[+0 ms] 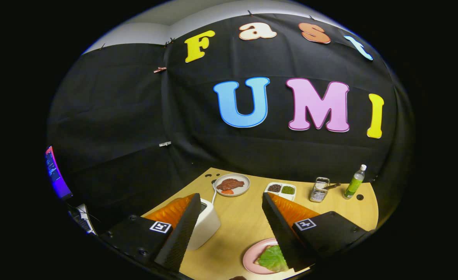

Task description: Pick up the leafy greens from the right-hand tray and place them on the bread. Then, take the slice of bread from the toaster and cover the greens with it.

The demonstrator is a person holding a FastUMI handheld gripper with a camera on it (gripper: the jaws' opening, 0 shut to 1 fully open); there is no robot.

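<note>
My gripper (231, 204) is held above the wooden table (240, 221), open, with nothing between its wide-spread fingers. A white toaster (207, 225) stands just behind the left finger, which hides its top slot. Close below, by the right finger (281, 233), a pink plate (250, 256) carries a leafy green (271, 258). The leaf lies on something pale, a sliver of which shows at its left edge. The right finger covers part of the leaf and the plate.
Beyond the fingers sit a grey plate with meat (232, 184), a white two-compartment tray (280, 189) with dark and green fillings, a small metal rack (319, 189) and a green bottle (354, 182). The table's far edge meets the black cloth wall.
</note>
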